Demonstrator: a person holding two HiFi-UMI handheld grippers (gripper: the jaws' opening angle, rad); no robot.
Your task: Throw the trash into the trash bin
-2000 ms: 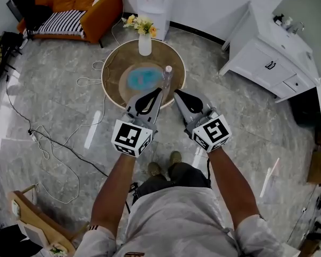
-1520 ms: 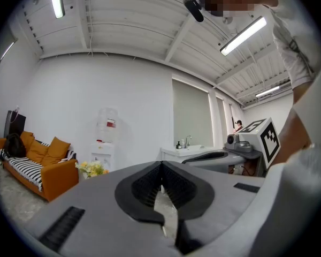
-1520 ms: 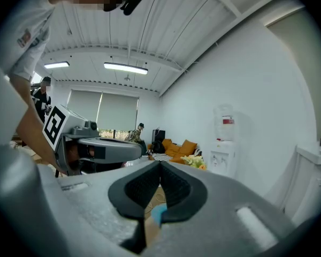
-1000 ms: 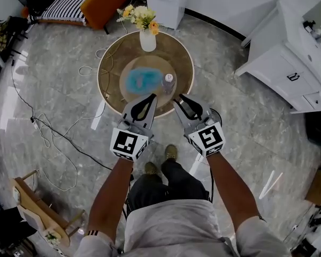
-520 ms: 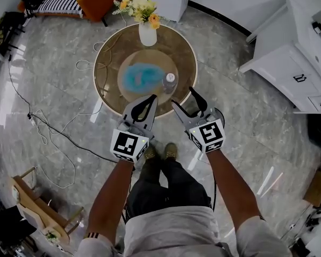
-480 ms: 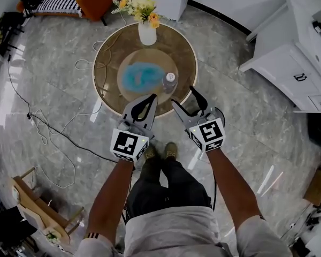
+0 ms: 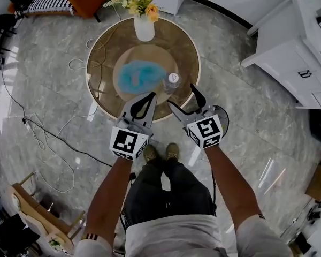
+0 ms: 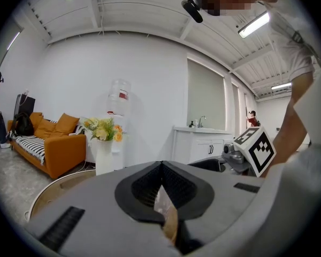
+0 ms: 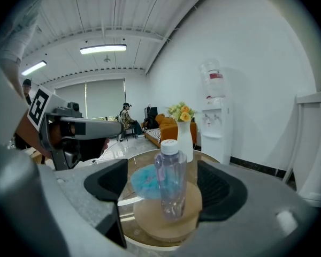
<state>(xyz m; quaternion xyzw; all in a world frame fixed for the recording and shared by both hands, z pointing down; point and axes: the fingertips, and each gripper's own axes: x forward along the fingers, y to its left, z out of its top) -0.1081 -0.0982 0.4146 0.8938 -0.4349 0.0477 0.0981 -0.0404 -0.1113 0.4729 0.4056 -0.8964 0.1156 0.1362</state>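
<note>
Item: my right gripper (image 7: 181, 95), jaws just opened wide, empty (bottle (image 7: 172, 81) framed between them, untouched). Bottle upright on round table (image 7: 103, 59), upper centre. My left gripper (image 7: 150, 96): jaws together, nothing visibly held.

Clear plastic bottle (image 7: 172, 81); glossy stone-look floor (image 7: 48, 106); wooden disc (image 7: 150, 55); glossy tabletop (image 7: 104, 47).

No legible text anywhere. Left marker cube (image 7: 130, 142), right marker cube (image 7: 205, 131): black-white square code patterns only, no letters or digits. Water dispenser (image 9: 213, 127): red label (image 9: 215, 76) near top, possibly brand mark, print too small to read. Clear bottle (image 9: 171, 181) on round surface (image 7: 182, 47): nothing legible on side in view
</note>
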